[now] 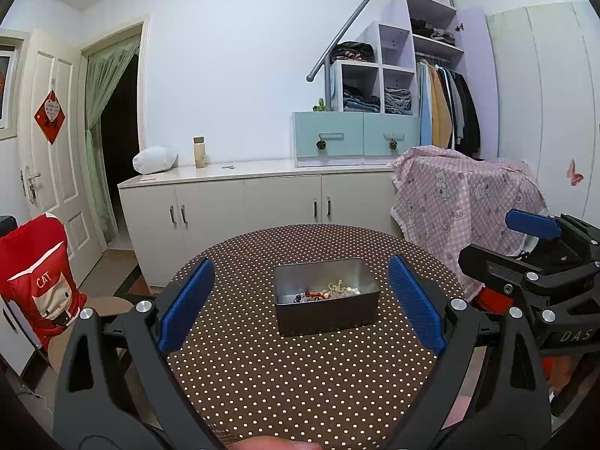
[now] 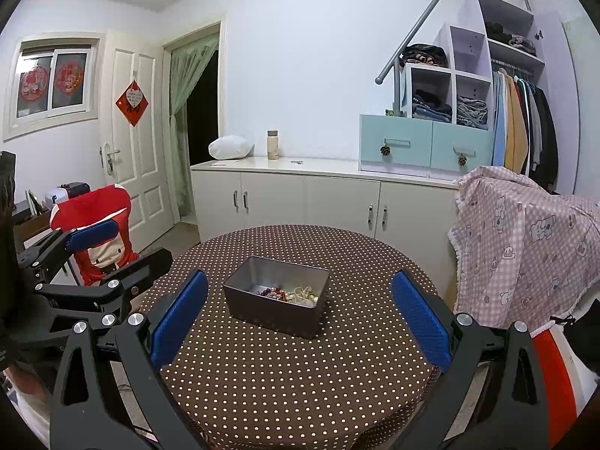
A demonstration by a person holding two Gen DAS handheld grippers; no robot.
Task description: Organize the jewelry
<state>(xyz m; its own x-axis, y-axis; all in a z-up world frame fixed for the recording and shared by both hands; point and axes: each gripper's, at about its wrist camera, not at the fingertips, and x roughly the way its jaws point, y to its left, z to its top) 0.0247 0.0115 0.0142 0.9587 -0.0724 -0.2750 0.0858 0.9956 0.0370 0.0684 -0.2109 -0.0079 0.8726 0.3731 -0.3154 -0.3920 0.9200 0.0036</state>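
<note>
- A chair with a red cover (image 1: 35,285) printed "CAT" stands at the far left, beside a white door (image 1: 52,142) that carries a red diamond hanging.
- The left gripper (image 1: 300,300) hovers above the near part of the round table (image 1: 300,382), its blue-padded fingers (image 1: 185,305) spread wide apart with nothing between them.
- The table wears a brown cloth with pale dots, and it is bare except for one tin.
- The grey metal tin (image 1: 325,313) sits near the middle of the table, open at the top, straight ahead of the left gripper and framed between its fingers without touching them.
- The jewelry (image 1: 330,292) lies in a tangle on the tin's floor: pale beaded strands to the right, red and dark pieces to the left.
- In the right wrist view the tin (image 2: 275,313) is turned slightly and sits left of centre, the jewelry (image 2: 290,294) gathered toward its near right corner.
- The right gripper (image 2: 300,303) also hangs over the near table edge, fingers (image 2: 422,318) parted wide and empty.
- Each gripper shows at the edge of the other's view, level with one another.
- A pink checked cloth (image 1: 461,202) with cartoon animals drapes over something to the right of the table.
- Behind, a long white cabinet (image 1: 255,202) runs along the far wall.
</note>
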